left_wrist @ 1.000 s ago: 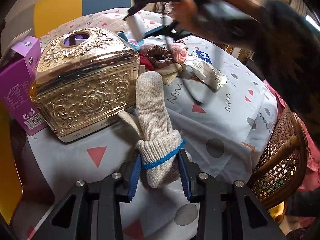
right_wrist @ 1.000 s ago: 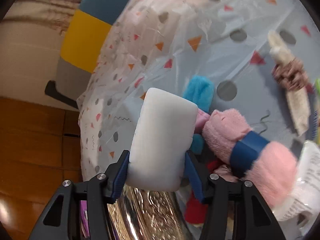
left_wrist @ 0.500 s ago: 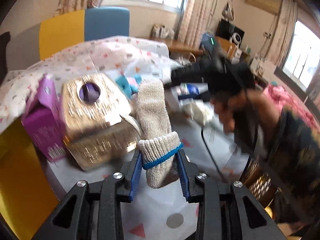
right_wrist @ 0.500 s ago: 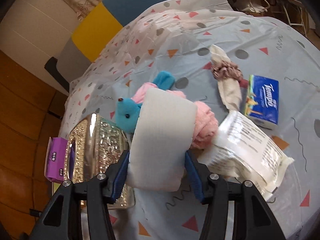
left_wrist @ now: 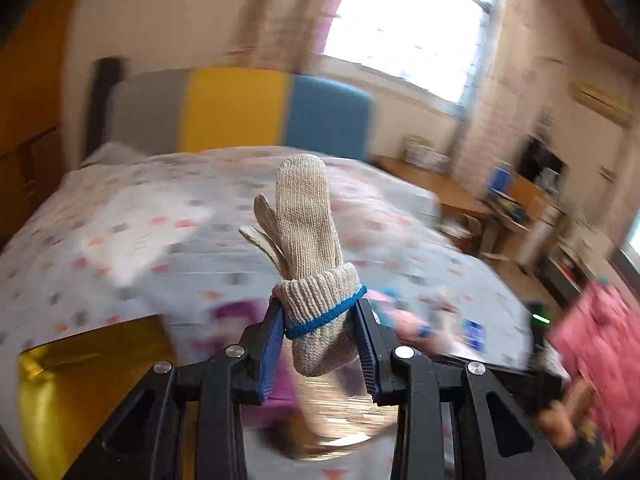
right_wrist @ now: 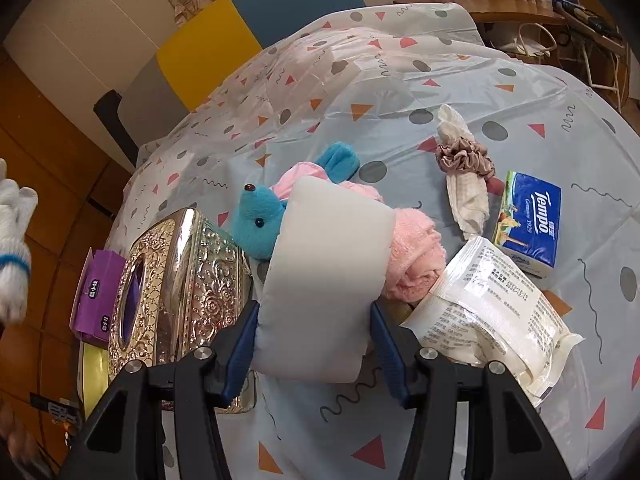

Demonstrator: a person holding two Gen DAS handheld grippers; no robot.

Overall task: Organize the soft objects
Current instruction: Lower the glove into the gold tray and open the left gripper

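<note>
The knitted glove stands clamped by its cuff in the left gripper, fingers pointing up and away, above the gold tissue box. The right gripper, nearer the table's middle, is clamped on a white sponge.

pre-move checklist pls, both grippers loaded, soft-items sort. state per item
1. Left gripper shut on the knit glove at its cuff: ok.
2. Right gripper shut on the white sponge, pads on both sides: ok.
3. Glove clear of the table: ok, it hangs in the air at the left edge of the right wrist view.
4. Left wrist view sharp enough to aim: not ok, heavy motion blur.
5. Drop spot for either item: cannot tell, no bin or sorted pile shows.
6. Items left on the table: blue plush, pink plush, scrunchie: ok, all in view.
</note>
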